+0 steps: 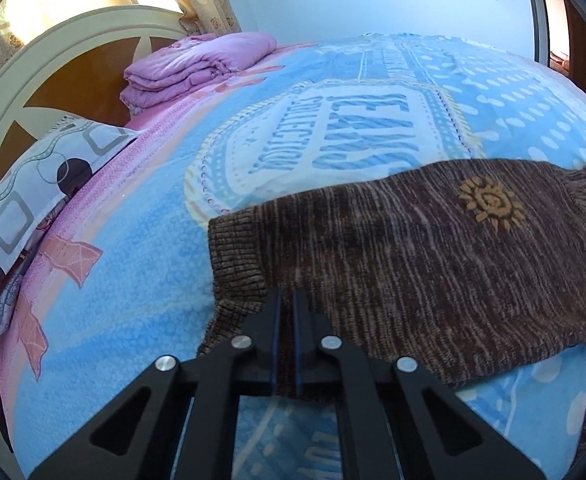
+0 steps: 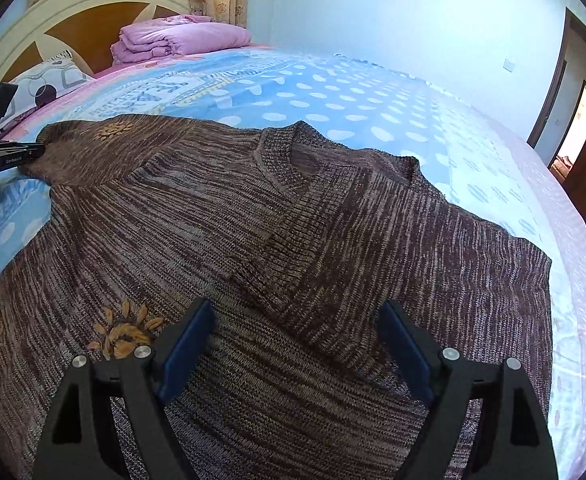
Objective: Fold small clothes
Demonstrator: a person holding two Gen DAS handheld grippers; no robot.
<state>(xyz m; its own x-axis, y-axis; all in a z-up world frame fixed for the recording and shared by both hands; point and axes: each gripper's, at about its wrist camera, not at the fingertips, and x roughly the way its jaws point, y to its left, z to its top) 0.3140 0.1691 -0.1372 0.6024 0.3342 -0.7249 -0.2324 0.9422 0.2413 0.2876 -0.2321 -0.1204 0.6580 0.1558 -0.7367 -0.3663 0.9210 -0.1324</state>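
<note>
A brown knitted sweater [image 2: 301,240] with orange sun motifs lies spread on the blue bed cover, V-neck facing up, right sleeve folded across the chest. My left gripper [image 1: 287,300] is shut on the cuff end of the left sleeve [image 1: 413,248], which lies stretched over the cover. It also shows in the right wrist view [image 2: 33,152], at the sleeve's end. My right gripper [image 2: 297,320] is open and empty, hovering over the sweater's lower body with its jaws wide apart.
The blue printed bed cover [image 1: 133,248] covers a wide bed. A folded pink quilt [image 1: 197,64] and a patterned pillow [image 1: 41,200] lie by the cream headboard [image 1: 25,76]. A doorway [image 2: 573,128] is at the far right.
</note>
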